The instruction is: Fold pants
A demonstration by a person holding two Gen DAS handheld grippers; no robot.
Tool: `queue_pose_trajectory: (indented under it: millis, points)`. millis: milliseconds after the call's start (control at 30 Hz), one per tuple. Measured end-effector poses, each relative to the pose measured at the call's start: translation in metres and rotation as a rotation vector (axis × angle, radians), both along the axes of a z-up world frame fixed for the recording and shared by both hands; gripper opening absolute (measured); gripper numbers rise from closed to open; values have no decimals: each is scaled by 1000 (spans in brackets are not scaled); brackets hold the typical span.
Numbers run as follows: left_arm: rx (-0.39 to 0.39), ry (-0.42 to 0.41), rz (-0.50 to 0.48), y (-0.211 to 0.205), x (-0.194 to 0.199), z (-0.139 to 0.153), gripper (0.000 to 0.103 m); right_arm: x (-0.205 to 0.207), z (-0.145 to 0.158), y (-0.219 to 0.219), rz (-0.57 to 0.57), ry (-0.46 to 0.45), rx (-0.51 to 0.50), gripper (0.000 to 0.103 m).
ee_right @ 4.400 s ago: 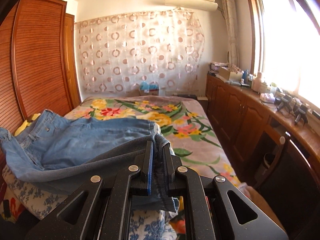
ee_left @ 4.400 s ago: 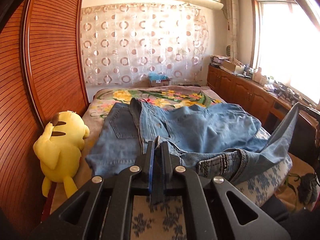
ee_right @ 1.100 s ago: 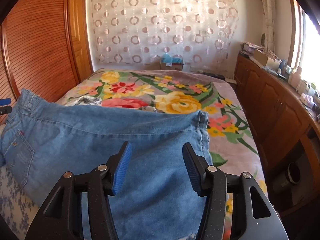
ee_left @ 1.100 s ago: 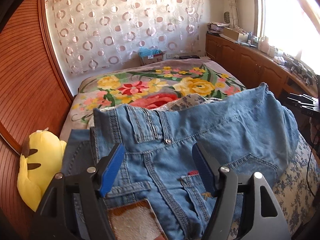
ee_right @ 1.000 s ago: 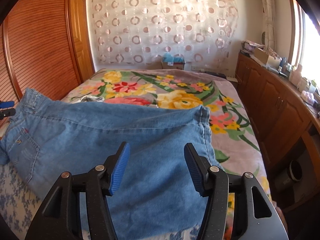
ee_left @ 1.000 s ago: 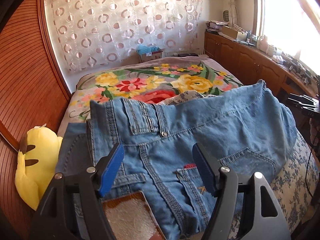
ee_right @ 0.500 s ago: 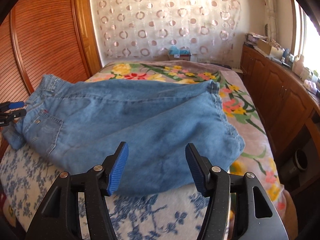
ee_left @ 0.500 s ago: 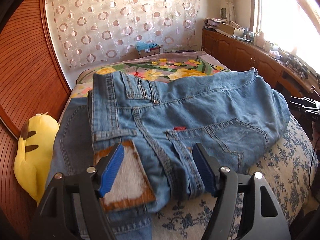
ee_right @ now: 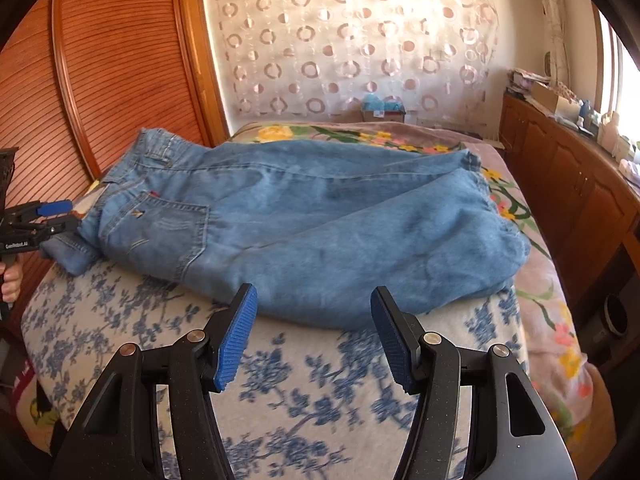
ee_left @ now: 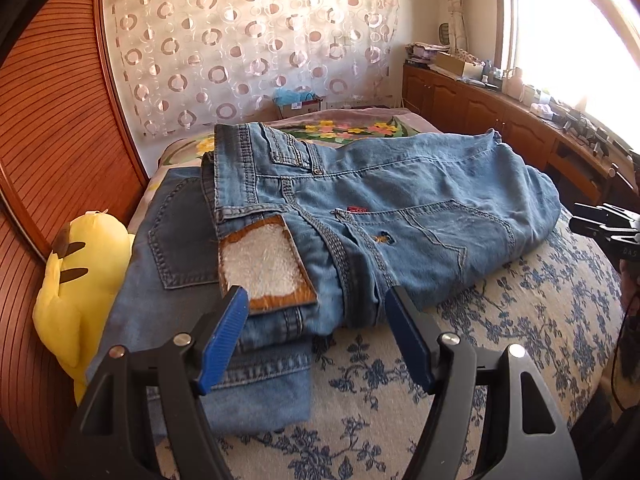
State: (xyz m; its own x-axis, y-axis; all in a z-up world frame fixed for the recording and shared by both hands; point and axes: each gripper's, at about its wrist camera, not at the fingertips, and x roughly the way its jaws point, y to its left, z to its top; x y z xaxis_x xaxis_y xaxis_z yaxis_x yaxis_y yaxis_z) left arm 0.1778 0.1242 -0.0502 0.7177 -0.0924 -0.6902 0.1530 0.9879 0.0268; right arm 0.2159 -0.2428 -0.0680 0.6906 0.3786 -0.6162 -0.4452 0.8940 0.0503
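Light blue denim pants (ee_left: 400, 216) lie folded across the near end of the floral-print bed cover (ee_left: 500, 320), partly on a darker denim pair (ee_left: 180, 240). Left gripper (ee_left: 316, 332) and right gripper (ee_right: 312, 332) both gape, empty. Risk: the loose right-hand fold may spring open unpressed.

Bare blue-floral blanket (ee_right: 132, 320) between both grippers and the near edge of the jeans (ee_right: 320, 232): open lane along the bed's front. Left flank tight: yellow plush (ee_left: 80, 276) wedged between the mattress and the slatted wardrobe door (ee_left: 52, 128). Right flank: wooden cabinets (ee_right: 580, 192) just beside the bed, narrow gap. Floral bedspread (ee_right: 400, 138) beyond the jeans lies bare.
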Motion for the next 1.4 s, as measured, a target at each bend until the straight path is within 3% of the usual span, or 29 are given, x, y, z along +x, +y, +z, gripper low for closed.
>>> queue_pose_trajectory:
  millis: [400,667,867,1000,1167,1233,1267,1300,1367,1400]
  points:
    - [-15,29,48,19,-32,-16,71,-6,-25,40,37,3,-26,66]
    - [-18,3,38,21,-29,-8,70,6,-38,71,79,38,-132,66]
    - [-21,13,30,23,-14,-11,45,16,-49,82,81,56,-229,67]
    - [0,17,50,25,-7,-16,37,20,-52,86,87,59,-261,67]
    - [3,37,62,28,-1,-22,35,24,-52,90,90,52,-263,67]
    - [10,28,63,27,0,-21,32,26,-52,90,92,51,-260,60]
    - [14,24,66,26,0,-20,27,26,-51,90,95,49,-257,50]
    - [19,19,70,26,0,-20,23,26,-50,89,97,44,-254,34]
    - [18,8,74,26,1,-16,12,26,-48,88,99,34,-254,10]
    - [14,5,72,26,1,-14,11,27,-47,88,106,35,-254,6]
